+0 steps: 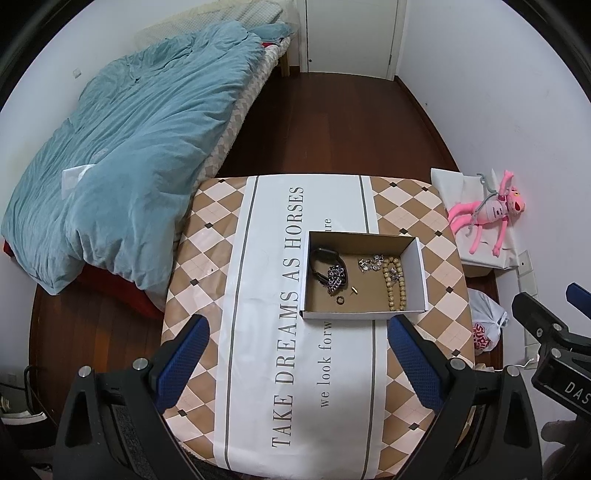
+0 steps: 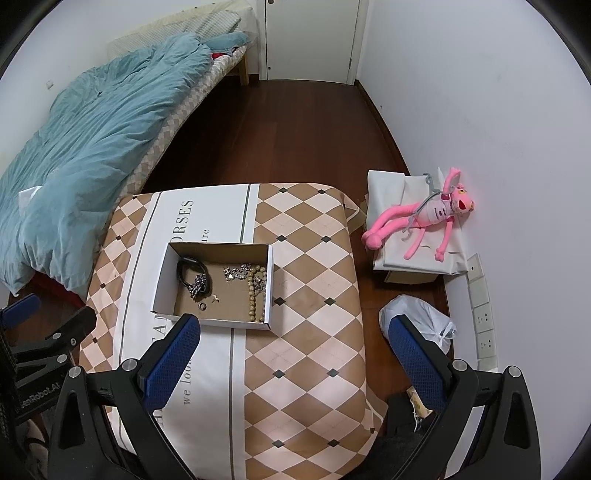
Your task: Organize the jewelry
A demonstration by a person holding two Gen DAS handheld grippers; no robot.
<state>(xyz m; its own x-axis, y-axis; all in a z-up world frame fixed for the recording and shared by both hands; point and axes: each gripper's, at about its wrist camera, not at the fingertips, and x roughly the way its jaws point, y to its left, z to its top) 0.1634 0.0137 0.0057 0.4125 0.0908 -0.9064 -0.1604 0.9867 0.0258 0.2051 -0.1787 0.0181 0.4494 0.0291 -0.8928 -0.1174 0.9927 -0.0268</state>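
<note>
Bed (image 1: 122, 155): left of the table, well apart from the box; covered by a rumpled teal duvet (image 2: 85, 140).
Floor (image 1: 332, 122): dark wood, beyond the table, running to a white door (image 1: 351, 33).
Table (image 1: 406, 221): under a cloth of tan and cream diamonds with a white lettered band down its middle; carries the box.
Left gripper (image 1: 297, 354): near edge of the table, short of the box; blue-padded fingers (image 1: 181, 358) spread wide, nothing between them.
Right gripper (image 2: 291, 350): near edge of the table, right of the box's near corner; jaws wide apart and empty, left finger (image 2: 173, 354) just before the box's near wall, right finger over the bag.
Plush (image 2: 424, 218): pink, long-limbed, lying on a grey-draped block (image 2: 388, 184) right of the table, against the wall.
Bag (image 2: 424, 321): white plastic, knotted, on the floor right of the table.
Box (image 1: 421, 266): shallow, white outside, brown inside, lid off; sits on the table's white band and right diamond field, far half. Holds all the jewelry seen.
Beads (image 1: 395, 284): pale wooden strand, along the box's right wall.
Band (image 1: 317, 262): black loop, box's left side.
Chain (image 1: 336, 278): dark metallic heap, touching the band, toward the box's near side.
Charms (image 1: 371, 263): silver cluster, box's far middle, beside the beads' top.
Ring (image 1: 339, 300): small, dark, near the box's front wall.
Stud (image 1: 354, 291): tiny, gold-toned, just right of the ring.
</note>
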